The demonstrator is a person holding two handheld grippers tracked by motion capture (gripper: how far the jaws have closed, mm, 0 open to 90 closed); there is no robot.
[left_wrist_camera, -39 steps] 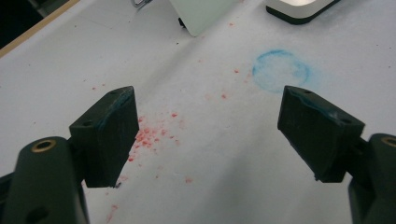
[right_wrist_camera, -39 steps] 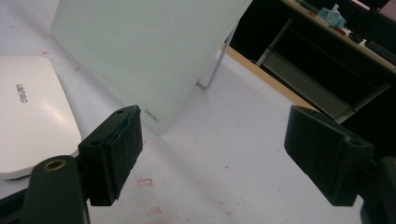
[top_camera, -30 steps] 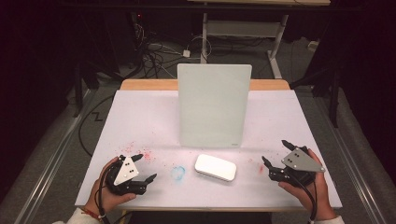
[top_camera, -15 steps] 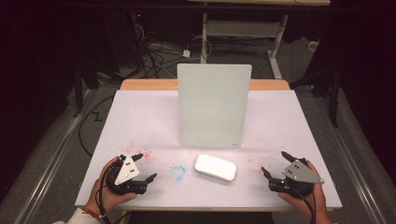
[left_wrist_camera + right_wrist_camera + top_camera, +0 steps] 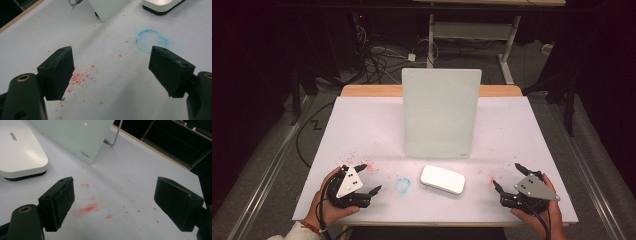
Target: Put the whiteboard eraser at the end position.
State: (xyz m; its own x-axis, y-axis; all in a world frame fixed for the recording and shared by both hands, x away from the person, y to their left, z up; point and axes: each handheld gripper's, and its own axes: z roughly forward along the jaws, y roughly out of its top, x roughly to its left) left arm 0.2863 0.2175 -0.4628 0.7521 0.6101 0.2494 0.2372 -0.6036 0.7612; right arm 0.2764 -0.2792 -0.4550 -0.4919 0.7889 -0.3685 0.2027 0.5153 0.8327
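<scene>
Plainly, in the high view the white eraser (image 5: 442,179) lies flat on the table (image 5: 362,125) between both hands, just before the propped whiteboard (image 5: 441,114); the left gripper (image 5: 368,179) and right gripper (image 5: 507,176) rest at the near edge, apart from it. In the left gripper view the jaws stand wide, empty, over red specks (image 5: 80,77) (marker dust, I judge); a blue ring (image 5: 151,41) lies ahead. In the right gripper view the jaws have just been opening, nothing between them; the eraser (image 5: 20,152) sits off to the left, ready for a reach.

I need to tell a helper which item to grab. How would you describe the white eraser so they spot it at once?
Find the upright glass board on the table. In front of its base lies the eraser, a flat white rounded block with a dark underside, beside a blue ring stain.
</scene>
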